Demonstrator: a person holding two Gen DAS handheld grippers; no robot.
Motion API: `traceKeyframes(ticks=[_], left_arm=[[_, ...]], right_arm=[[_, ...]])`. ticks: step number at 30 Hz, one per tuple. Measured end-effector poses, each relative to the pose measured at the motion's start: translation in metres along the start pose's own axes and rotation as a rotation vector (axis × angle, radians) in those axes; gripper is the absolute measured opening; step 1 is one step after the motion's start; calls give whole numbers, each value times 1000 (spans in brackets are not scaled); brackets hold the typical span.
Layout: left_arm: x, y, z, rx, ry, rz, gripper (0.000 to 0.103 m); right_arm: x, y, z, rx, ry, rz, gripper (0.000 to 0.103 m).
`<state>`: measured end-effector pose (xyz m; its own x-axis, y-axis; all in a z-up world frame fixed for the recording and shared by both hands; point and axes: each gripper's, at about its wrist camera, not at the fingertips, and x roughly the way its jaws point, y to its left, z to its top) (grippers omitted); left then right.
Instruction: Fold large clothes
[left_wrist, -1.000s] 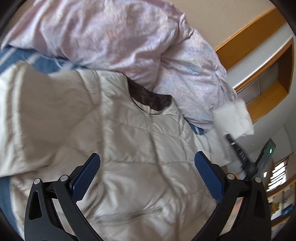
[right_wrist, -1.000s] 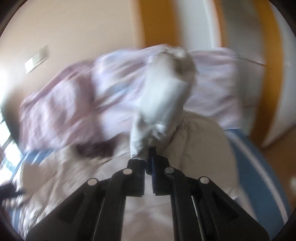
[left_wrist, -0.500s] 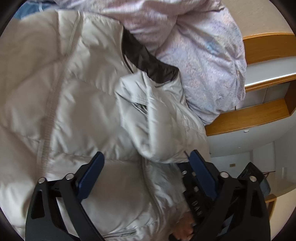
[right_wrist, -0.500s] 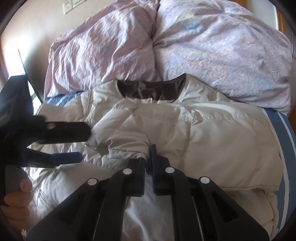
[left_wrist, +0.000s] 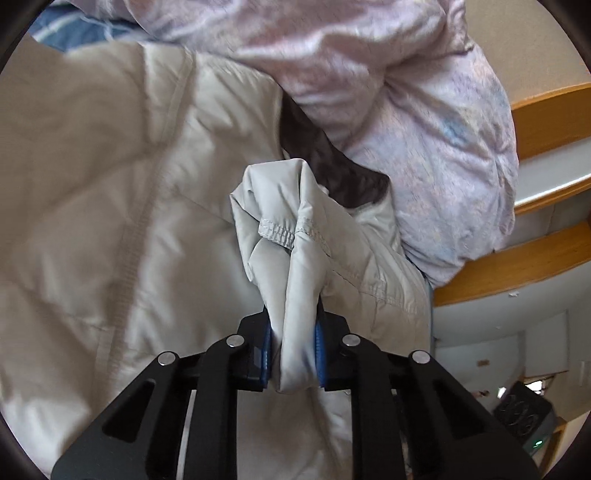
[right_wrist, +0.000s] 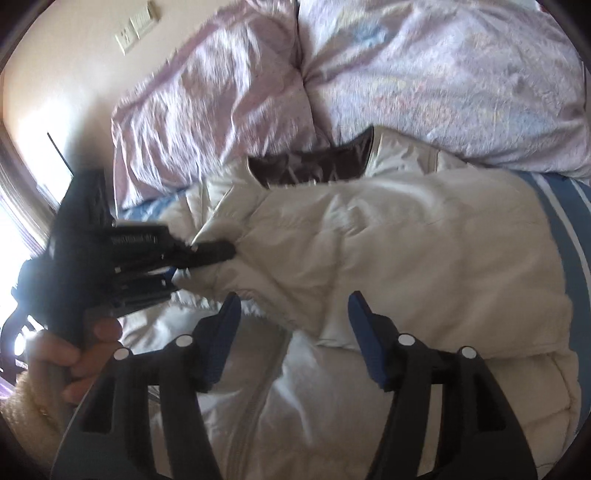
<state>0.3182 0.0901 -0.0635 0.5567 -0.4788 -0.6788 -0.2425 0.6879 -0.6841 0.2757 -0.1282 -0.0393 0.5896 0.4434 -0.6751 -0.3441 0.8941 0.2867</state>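
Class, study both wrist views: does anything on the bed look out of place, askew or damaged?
Nothing is damaged or spilled. The cream puffer jacket lies on the blue striped sheet, its sleeve cuff bunched between the closing left gripper. The pink duvet is heaped at the collar. The right gripper is opening, empty.

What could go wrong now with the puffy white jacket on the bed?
1. The left gripper is closing on only a bunched sleeve cuff of the puffy white quilted jacket; the slippery fabric might slide out.
2. The right gripper is opening with nothing between its pads, so the folded-over sleeve could flop back.
3. The crumpled lilac duvet touches the jacket's dark collar and may snag during folding.
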Motion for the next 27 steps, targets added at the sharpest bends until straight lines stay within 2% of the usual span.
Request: traceKeyframes(ticks=[2,5,8,10,12,13,15,16,18,20,22,24,27], left_arm=[[-3,8,2,14,-14,52,17],[3,13,0,23,2,95,18],[4,9,-2,57,-9,143,28],[1,9,-3,60,-4,145,35],[-12,13,-3,57,0,123,48],[-20,14,-5,61,-7,113,53],[-51,24,-10,74,-52,87,73],[-65,31,-13,75,-73,82,75],[-106,57,-22,56,-127,71,80],[-138,87,-30,19,-169,86,80],[-177,125,-41,-53,-233,108,80],[-213,164,-53,-156,-306,135,80],[-252,215,-67,-319,-408,135,80]], right_arm=[[0,5,5,-10,-23,-21,58],[15,13,13,-20,2,-69,50],[43,21,15,-58,57,-158,47],[66,24,11,-88,133,-227,47],[86,27,4,-144,191,-307,48],[90,30,2,-168,190,-330,49],[94,39,-1,-226,191,-379,50],[94,40,-1,-229,192,-385,50],[88,37,1,-195,200,-354,50],[74,31,3,-117,202,-265,53],[60,29,4,-74,186,-212,55],[52,33,6,-67,174,-191,56],[42,41,7,-59,161,-144,59]])
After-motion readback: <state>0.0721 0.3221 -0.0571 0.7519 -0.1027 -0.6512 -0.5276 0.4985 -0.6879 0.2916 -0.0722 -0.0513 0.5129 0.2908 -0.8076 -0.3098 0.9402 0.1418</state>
